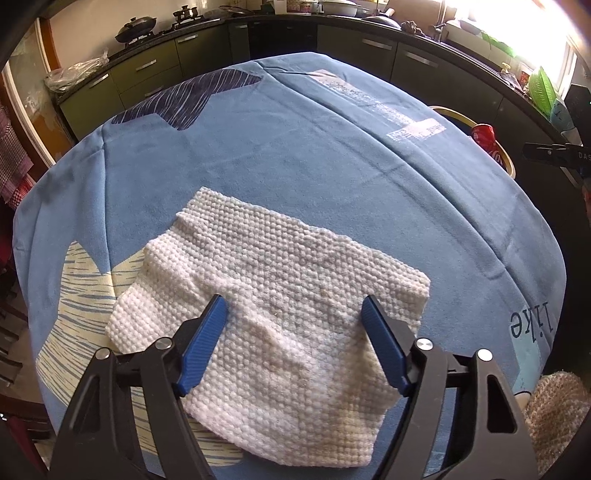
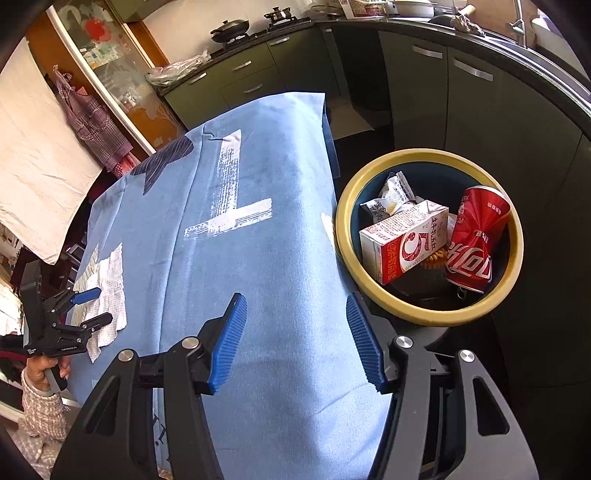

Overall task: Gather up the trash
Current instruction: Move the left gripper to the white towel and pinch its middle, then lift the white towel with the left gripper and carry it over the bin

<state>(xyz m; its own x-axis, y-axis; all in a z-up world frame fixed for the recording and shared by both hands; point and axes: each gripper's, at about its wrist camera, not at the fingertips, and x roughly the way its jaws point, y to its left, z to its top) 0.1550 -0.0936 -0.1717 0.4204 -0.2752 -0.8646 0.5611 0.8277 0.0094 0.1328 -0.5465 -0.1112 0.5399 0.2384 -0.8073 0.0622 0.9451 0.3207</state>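
A white woven cloth (image 1: 295, 295) lies rumpled on the blue tablecloth (image 1: 280, 162). My left gripper (image 1: 293, 308) stands over it with its blue fingertips down on the cloth, jaws apart and a stretch of cloth between them. The right wrist view shows the same cloth (image 2: 110, 291) and left gripper (image 2: 103, 305) at the table's far left. My right gripper (image 2: 295, 306) hangs open above the bare tablecloth (image 2: 258, 240), holding nothing. Beside the table stands a yellow-rimmed bin (image 2: 428, 154) with a crushed red can (image 2: 476, 236), a red and white carton (image 2: 399, 240) and a wrapper (image 2: 391, 195) inside.
Dark kitchen cabinets (image 2: 461, 110) curve around behind the table and the bin. A wok (image 1: 135, 27) sits on the stove at the back. A person's hand (image 2: 44, 369) in a knitted sleeve holds the left gripper. The bin's rim (image 1: 454, 112) shows past the table's right edge.
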